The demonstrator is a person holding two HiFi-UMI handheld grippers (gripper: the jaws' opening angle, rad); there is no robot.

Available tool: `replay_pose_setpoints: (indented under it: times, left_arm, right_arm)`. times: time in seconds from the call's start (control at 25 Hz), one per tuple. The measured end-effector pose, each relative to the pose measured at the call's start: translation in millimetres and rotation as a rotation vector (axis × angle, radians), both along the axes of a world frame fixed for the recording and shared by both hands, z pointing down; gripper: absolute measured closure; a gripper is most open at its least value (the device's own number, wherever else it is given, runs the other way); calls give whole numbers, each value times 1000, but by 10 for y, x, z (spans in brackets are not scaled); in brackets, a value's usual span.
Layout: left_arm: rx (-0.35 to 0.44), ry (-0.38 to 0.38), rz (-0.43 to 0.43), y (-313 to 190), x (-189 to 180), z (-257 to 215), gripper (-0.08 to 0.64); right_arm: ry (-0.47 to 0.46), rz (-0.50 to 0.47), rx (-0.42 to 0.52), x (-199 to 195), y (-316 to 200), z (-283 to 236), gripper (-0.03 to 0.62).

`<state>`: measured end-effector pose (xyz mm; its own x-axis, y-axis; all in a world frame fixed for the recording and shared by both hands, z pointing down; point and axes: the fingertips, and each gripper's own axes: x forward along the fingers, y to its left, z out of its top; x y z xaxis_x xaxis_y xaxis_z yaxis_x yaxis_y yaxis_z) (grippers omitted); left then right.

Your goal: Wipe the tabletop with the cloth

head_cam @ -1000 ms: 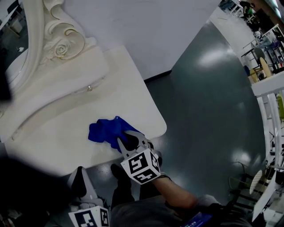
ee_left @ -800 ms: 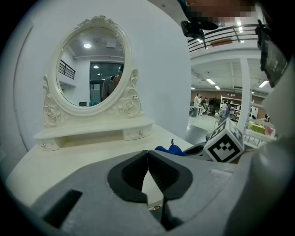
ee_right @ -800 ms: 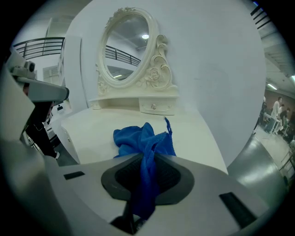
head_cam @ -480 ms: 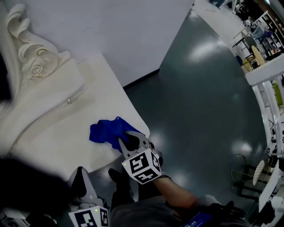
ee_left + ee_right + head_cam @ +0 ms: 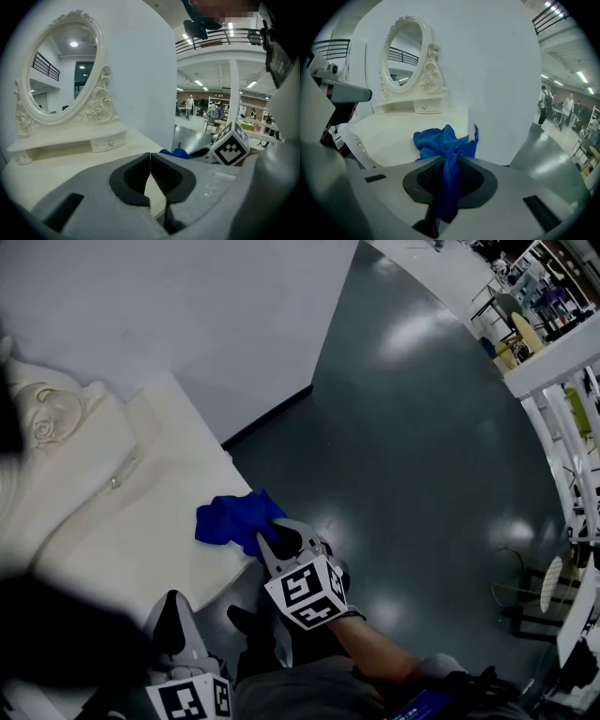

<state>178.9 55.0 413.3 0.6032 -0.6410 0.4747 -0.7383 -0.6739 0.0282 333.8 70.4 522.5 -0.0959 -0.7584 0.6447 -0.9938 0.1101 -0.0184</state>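
Blue cloth [image 5: 234, 519]: where is it, and what holds it? the listener asks.

Me: It lies bunched on the cream tabletop [image 5: 141, 540], close to the near right corner. My right gripper [image 5: 277, 533] is pinching one fold of it between its jaws, and the rest spills forward onto the table.

Listener: And your other hand?

Me: My left gripper [image 5: 170, 604] is pressed together on nothing. It sits low at the near edge of the table, apart from the cloth.

Listener: How far along is the wiping?

Me: I judge it to be under way, not finished. The cloth is on the surface and gripped, so the pick-up is done. I see no dirt or wet streaks, so I cannot tell which parts have been wiped. The wide stretch toward the mirror [image 5: 61, 70] lies well away from the cloth, and I would expect that to remain.

Listener: Count things for me.

Me: One cloth, one tabletop, two grippers. At the back there is one oval mirror in a carved frame, on one low shelf with one small drawer [image 5: 108, 140].
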Motion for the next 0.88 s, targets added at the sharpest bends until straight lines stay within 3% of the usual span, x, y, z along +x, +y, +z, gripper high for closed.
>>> replay_pose_setpoints:
  times: [0.24, 0.48, 0.68, 0.88]
  left_arm:
    - [13, 23, 77, 33, 373, -93, 543]
    - [75, 67, 141, 41, 666, -394, 543]
    - [140, 110, 158, -5, 687, -781, 543]
    - [219, 160, 148, -293, 544, -1096, 543]
  right_arm:
    - [47, 111, -22, 549, 264, -61, 526]
    - [110, 218, -1, 1024, 518, -409, 526]
    - [80, 285, 96, 1030, 564, -968, 526]
    - [84, 300, 267, 869, 278, -1610, 525]
